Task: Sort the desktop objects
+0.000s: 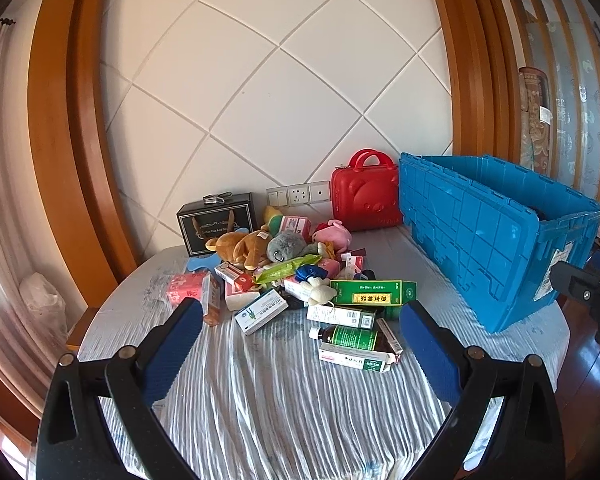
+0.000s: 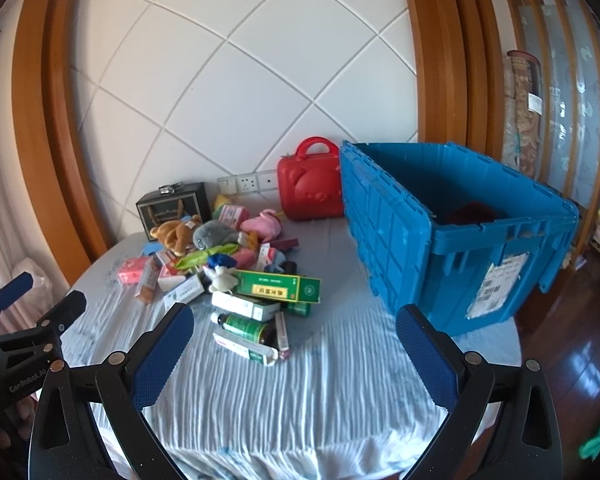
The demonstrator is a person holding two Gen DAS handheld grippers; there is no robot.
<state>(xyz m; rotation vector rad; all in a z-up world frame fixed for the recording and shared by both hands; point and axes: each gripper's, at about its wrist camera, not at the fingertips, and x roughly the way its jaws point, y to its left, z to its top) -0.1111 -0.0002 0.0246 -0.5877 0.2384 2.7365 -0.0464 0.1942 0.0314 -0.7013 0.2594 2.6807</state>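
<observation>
A heap of medicine boxes and plush toys lies mid-table. It holds a long green box (image 1: 374, 293) (image 2: 278, 286), a brown bottle (image 1: 352, 336) (image 2: 248, 326) with a green label, a brown plush (image 1: 240, 246) (image 2: 176, 234), a grey plush (image 1: 286, 246) and a pink plush (image 1: 334, 234). My left gripper (image 1: 300, 306) hovers open in front of the heap, holding nothing. My right gripper (image 2: 295, 311) is also open and empty, just short of the bottle. The left gripper (image 2: 20, 312) shows at the left edge of the right wrist view.
An open blue crate (image 1: 480, 232) (image 2: 400, 232) stands at the table's right with something dark red (image 2: 470, 212) inside. A red case (image 1: 364, 196) (image 2: 310, 184) and a black box (image 1: 216, 220) sit against the wall. Wrinkled pale cloth (image 1: 280, 400) covers the near table.
</observation>
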